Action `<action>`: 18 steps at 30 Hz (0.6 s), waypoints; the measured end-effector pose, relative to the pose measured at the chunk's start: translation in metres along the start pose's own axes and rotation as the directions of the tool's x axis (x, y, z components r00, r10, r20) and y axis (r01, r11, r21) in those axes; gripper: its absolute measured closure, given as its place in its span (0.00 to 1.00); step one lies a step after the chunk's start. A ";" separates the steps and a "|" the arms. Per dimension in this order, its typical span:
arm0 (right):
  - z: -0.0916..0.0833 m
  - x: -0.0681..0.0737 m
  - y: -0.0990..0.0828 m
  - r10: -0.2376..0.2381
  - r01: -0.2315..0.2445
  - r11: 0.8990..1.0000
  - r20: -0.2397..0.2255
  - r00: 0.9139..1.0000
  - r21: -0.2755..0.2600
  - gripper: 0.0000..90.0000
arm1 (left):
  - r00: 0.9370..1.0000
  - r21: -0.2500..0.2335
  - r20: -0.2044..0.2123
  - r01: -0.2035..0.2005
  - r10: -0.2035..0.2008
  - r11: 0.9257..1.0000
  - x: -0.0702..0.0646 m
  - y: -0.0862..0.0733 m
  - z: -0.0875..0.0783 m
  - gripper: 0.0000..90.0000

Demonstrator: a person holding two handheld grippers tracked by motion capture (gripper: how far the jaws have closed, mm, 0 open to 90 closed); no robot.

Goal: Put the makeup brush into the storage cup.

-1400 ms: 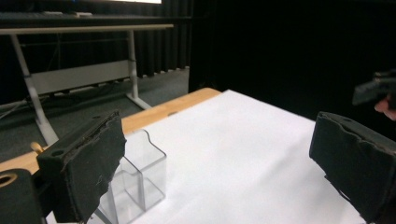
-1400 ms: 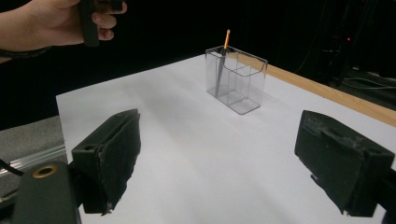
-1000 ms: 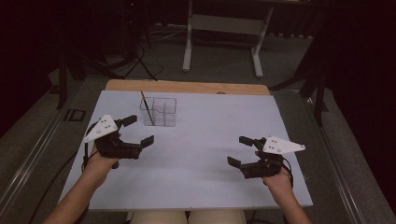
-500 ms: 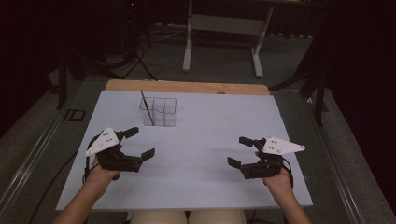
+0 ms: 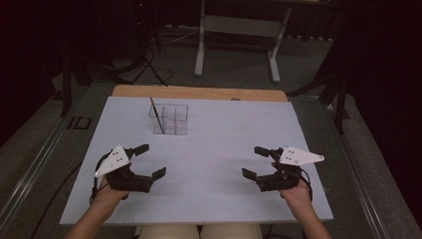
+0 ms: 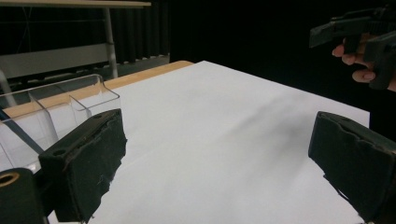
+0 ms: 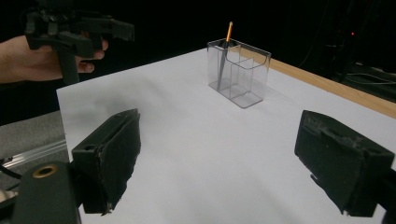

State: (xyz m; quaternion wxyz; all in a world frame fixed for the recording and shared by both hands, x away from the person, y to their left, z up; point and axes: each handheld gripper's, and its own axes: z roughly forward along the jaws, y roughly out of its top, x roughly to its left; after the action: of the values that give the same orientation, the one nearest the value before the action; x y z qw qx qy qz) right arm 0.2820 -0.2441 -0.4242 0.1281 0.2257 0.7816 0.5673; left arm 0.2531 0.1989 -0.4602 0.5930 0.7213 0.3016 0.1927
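Note:
A clear plastic organizer box [image 5: 169,119] with compartments stands upright at the back left of the white table [image 5: 219,139]. A pencil [image 5: 156,114] leans in its left compartment. In the right gripper view the box [image 7: 239,73] shows ahead with the pencil's orange tip [image 7: 229,31] sticking up; in the left gripper view the box [image 6: 56,109] is at the left. My left gripper [image 5: 146,160] rests open near the front left, empty. My right gripper [image 5: 255,161] sits open near the front right, empty too.
A wooden strip [image 5: 199,93] runs along the table's far edge. Beyond it stands a metal stand [image 5: 236,30] on the floor, with cables [image 5: 144,64] at the left. Bare white surface lies between the grippers and in front of the box.
My left gripper has drawn back toward the front edge and slightly right, away from the box. The right gripper has stayed put.

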 end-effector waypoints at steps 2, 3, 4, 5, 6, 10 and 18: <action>0.001 0.000 -0.001 -0.002 0.002 1.000 0.000 1.000 0.005 0.16 | 1.000 0.005 -0.003 0.001 -0.001 1.000 0.000 -0.003 0.000 0.06; 0.001 0.000 -0.002 0.000 0.000 1.000 -0.003 1.000 0.006 0.16 | 1.000 0.003 -0.002 0.001 -0.001 1.000 0.000 -0.005 -0.001 0.06; 0.001 0.000 -0.002 0.000 0.000 1.000 -0.003 1.000 0.006 0.16 | 1.000 0.004 -0.005 -0.006 0.006 1.000 0.000 -0.006 -0.001 0.06; 0.002 0.000 -0.002 0.000 0.000 1.000 -0.003 1.000 0.010 0.16 | 1.000 0.011 -0.006 -0.009 0.009 1.000 -0.001 -0.009 -0.001 0.06; 0.002 0.000 -0.002 0.000 0.000 1.000 -0.003 1.000 0.010 0.16 | 1.000 0.011 -0.006 -0.009 0.009 1.000 -0.001 -0.009 -0.001 0.06; 0.004 0.000 -0.004 0.001 -0.001 1.000 -0.008 1.000 0.013 0.16 | 1.000 0.017 -0.005 -0.013 0.013 1.000 -0.004 -0.015 -0.002 0.06; 0.006 0.000 -0.008 -0.002 0.002 1.000 -0.011 1.000 0.028 0.16 | 1.000 0.022 -0.010 -0.017 0.017 1.000 -0.008 -0.028 -0.007 0.06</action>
State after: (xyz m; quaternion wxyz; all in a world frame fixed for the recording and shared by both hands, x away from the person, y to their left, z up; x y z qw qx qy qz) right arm 0.2838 -0.2409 -0.4335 0.1211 0.2234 0.7903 0.5576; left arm 0.2372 0.2023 -0.4850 0.5816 0.7294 0.3007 0.1983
